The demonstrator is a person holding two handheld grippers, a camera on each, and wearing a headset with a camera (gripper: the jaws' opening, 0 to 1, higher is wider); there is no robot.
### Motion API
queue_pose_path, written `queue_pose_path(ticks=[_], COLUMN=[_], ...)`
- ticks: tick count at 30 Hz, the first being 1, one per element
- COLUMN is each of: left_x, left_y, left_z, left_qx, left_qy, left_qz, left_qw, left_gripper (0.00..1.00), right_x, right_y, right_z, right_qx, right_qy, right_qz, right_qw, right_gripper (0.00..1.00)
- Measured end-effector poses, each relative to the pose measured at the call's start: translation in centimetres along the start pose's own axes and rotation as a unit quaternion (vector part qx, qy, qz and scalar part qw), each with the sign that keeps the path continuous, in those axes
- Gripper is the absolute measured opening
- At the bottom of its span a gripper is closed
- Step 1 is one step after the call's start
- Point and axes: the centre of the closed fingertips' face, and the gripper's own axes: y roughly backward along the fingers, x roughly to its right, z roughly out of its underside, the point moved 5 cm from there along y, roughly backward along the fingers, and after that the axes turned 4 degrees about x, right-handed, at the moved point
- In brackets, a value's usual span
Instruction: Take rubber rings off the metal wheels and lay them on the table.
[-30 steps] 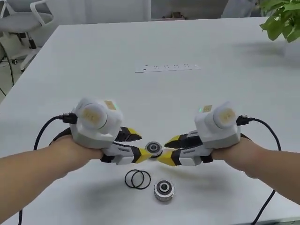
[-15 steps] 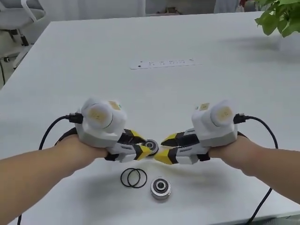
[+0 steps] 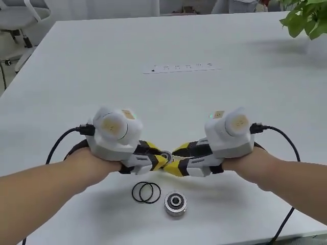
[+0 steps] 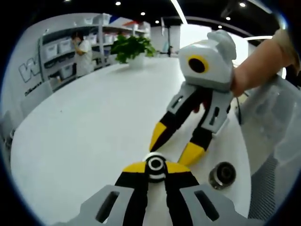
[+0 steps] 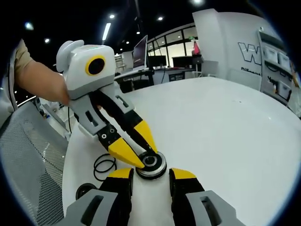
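Between the tips of the left gripper: metal wheel, clamped tight. Facing it, right gripper, jaws parted, tips just beside that wheel, gripping nothing. Nearer the person than both grippers, on the table: two rubber rings, overlapping; just beside them, second wheel.

Head view overhead; both gripper views close, opposed, wheel shared.

The white table carries two overlapping black rubber rings, a round silver metal wheel at their four o'clock, and a white socket strip at twelve.
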Motion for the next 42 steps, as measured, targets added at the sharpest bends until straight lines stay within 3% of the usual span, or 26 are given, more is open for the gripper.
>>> queue_pose_path(ticks=[13, 32, 35, 40, 42], left_x=[0.0, -0.1, 0.0, 0.0, 0.0], left_y=[-0.1, -0.1, -0.1, 0.0, 0.0], left_z=[-0.1, 0.0, -0.1, -0.1, -0.1], left_qx=[0.002, 0.003, 0.002, -0.001, -0.001], left_qy=[0.003, 0.004, 0.002, -0.003, -0.002], left_qz=[-0.004, -0.007, -0.008, -0.010, -0.011], left_qw=[1.0000, 1.0000, 1.0000, 0.9999, 0.9999], left_gripper=[0.13, 0.13, 0.13, 0.12, 0.12], right_x=[-0.1, -0.1, 0.2, 0.4, 0.5], right_y=[0.2, 1.0, 1.2, 1.6, 1.7], right_z=[0.4, 0.8, 0.9, 0.8, 0.8], right_qx=[-0.013, -0.023, -0.021, -0.008, -0.004], right_qy=[0.003, -0.010, -0.029, -0.096, -0.103], right_qz=[-0.003, -0.006, -0.003, -0.001, 0.001], right_qw=[0.9999, 0.9997, 0.9993, 0.9954, 0.9946], right_gripper=[0.22, 0.02, 0.00, 0.00, 0.00])
